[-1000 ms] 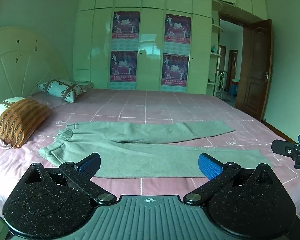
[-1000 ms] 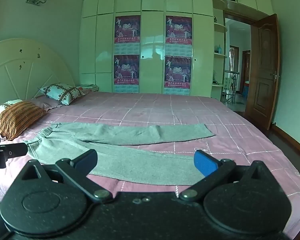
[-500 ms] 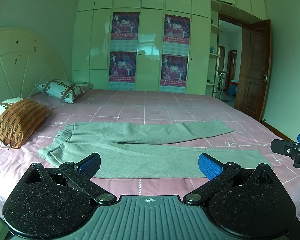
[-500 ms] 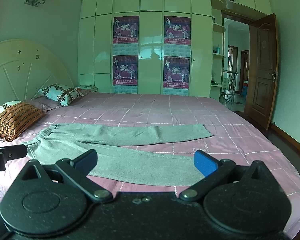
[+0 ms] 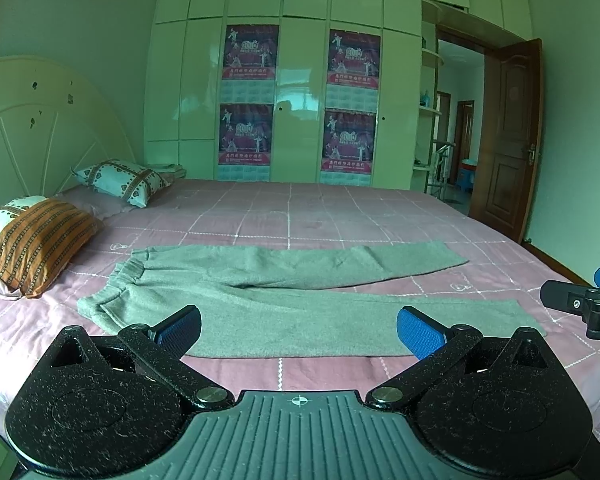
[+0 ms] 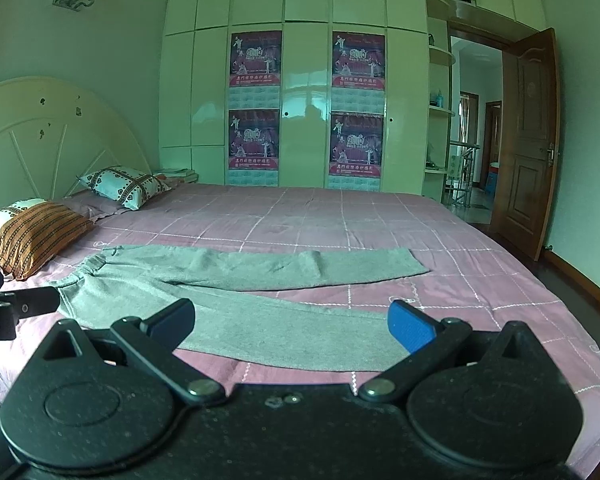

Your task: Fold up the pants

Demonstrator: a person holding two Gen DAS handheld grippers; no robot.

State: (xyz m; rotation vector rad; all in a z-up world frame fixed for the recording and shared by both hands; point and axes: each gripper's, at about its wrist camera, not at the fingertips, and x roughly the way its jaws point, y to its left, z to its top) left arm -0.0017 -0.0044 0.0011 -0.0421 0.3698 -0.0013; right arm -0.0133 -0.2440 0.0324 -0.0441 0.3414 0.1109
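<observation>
From my left wrist camera, grey sweatpants [image 5: 284,300] lie flat on the pink checked bedspread [image 5: 340,216], waistband toward the striped pillow [image 5: 40,246]. My left gripper [image 5: 299,326] hangs above the near leg, fingers spread wide and empty.

From my right wrist camera, the right gripper [image 6: 291,322] hovers over the same leg, fingers equally wide, holding nothing.

The pants [image 5: 292,292] are lying flat across the bed [image 5: 340,208], waistband toward the pillows [image 5: 40,240] at the left, legs stretching right. Behind the bed a wardrobe [image 5: 296,80] is standing, a door [image 5: 508,140] to its right.
</observation>
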